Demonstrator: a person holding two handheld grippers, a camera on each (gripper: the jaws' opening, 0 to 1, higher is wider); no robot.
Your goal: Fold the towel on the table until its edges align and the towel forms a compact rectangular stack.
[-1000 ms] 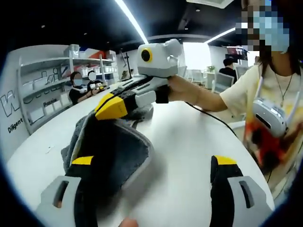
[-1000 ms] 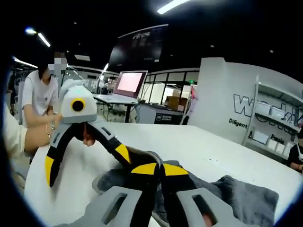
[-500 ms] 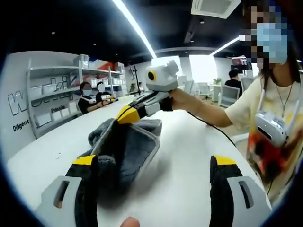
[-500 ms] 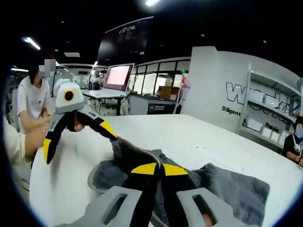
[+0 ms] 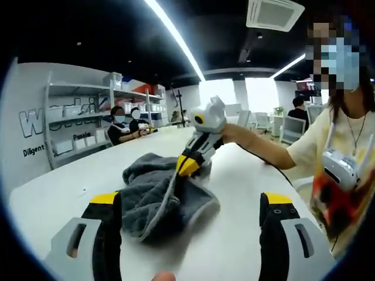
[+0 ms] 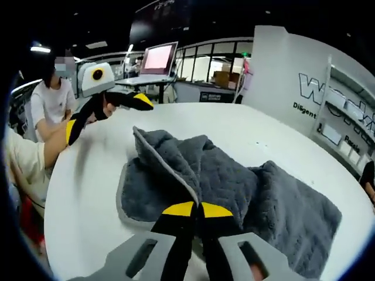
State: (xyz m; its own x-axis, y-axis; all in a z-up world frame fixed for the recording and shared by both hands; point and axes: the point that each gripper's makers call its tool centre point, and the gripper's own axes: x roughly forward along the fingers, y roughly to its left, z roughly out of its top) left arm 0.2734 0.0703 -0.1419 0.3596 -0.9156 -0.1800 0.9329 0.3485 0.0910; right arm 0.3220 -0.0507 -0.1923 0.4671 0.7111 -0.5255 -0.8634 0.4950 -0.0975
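One grey towel (image 6: 234, 187) rumples on the white table (image 6: 88, 193) — right gripper (image 6: 196, 209) pinching its hem, left gripper (image 5: 190, 202) spread wide.

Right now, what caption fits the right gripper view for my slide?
Right gripper pinches the grey towel's pale edge on the white table, while the open left gripper hovers beyond.

Two grey jaws (image 5: 187, 202) with yellow tips and black inner pads are seen at the bottom of the left gripper view, each slotted near its base. The right gripper (image 5: 188, 167), at centre, is formed of a pale grey housing, black arms and yellow tips. A cream short-sleeved shirt with an orange-red print (image 5: 334, 175) is worn at the right edge.
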